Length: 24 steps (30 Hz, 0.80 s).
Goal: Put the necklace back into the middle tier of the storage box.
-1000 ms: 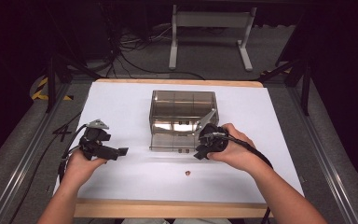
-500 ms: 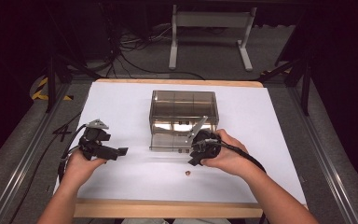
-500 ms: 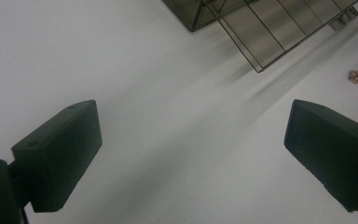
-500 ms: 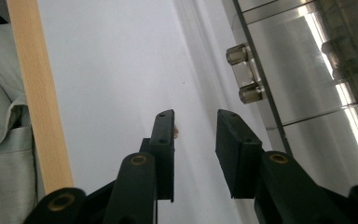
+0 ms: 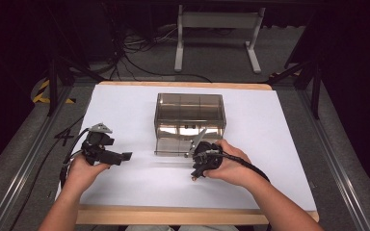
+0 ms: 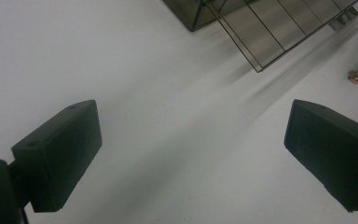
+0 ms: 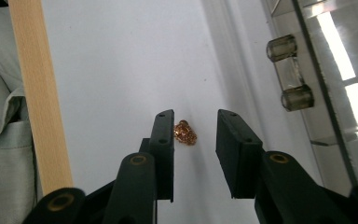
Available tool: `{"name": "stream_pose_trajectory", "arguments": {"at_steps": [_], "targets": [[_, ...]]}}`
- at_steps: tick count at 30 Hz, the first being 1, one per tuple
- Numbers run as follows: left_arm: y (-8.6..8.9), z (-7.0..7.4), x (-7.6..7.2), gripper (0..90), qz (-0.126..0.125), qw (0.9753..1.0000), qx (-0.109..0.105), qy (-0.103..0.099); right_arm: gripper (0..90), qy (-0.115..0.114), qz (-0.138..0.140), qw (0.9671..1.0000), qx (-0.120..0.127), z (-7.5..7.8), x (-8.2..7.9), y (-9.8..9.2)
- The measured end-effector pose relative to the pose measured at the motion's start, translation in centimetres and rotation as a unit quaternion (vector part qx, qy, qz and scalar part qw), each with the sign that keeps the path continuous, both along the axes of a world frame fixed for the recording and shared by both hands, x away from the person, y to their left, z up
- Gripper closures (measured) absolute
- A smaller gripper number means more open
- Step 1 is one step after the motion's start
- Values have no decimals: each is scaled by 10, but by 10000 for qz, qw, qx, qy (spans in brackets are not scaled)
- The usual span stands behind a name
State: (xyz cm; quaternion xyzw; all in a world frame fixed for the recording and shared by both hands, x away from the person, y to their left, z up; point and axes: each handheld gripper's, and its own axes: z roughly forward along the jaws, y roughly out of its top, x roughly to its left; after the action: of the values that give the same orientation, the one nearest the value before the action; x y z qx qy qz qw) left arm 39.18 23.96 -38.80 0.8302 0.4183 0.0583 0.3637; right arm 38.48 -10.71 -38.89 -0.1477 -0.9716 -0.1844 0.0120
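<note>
White table bright, surroundings beyond it dark – glare on clear box; soft streaked shadows beside box; near jaws blurred.

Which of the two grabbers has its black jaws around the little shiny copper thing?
The right gripper: its jaws sit either side of the copper bit. The left gripper is wide open over bare white table.

The left gripper holds its two black jaws wide apart, one rising at the lower left and the other at the lower right, with bare white table between them. At the top, a smoky see-through box stands on the table and casts streaked shadows toward the jaws. A small coppery crumpled piece lies on the table at the right edge, apart from the box and above the right-hand jaw.
</note>
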Motion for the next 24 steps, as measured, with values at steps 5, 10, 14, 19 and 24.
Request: {"name": "stream_pose_trajectory", "arguments": {"at_steps": [5, 10, 14, 19, 24], "targets": [[0, 0, 0, 47, -3, 10000, -1, 2, 680, 10, 75, 10000, -27, -7, -1, 3], [0, 0, 0, 47, -3, 10000, 5, 1, 680, -1, 141, 9998, -111, -13, -3, 7], [1, 0, 0, 47, -8, 10000, 7, -10, 680, -33, 160, 9997, -177, -15, -5, 8], [1, 0, 0, 47, -3, 10000, 6, -10, 676, -48, 202, 9995, -238, -19, -6, 10], [0, 0, 0, 47, -4, 10000, 14, -3, 678, -50, 235, 9993, -271, -22, -7, 12]]}}
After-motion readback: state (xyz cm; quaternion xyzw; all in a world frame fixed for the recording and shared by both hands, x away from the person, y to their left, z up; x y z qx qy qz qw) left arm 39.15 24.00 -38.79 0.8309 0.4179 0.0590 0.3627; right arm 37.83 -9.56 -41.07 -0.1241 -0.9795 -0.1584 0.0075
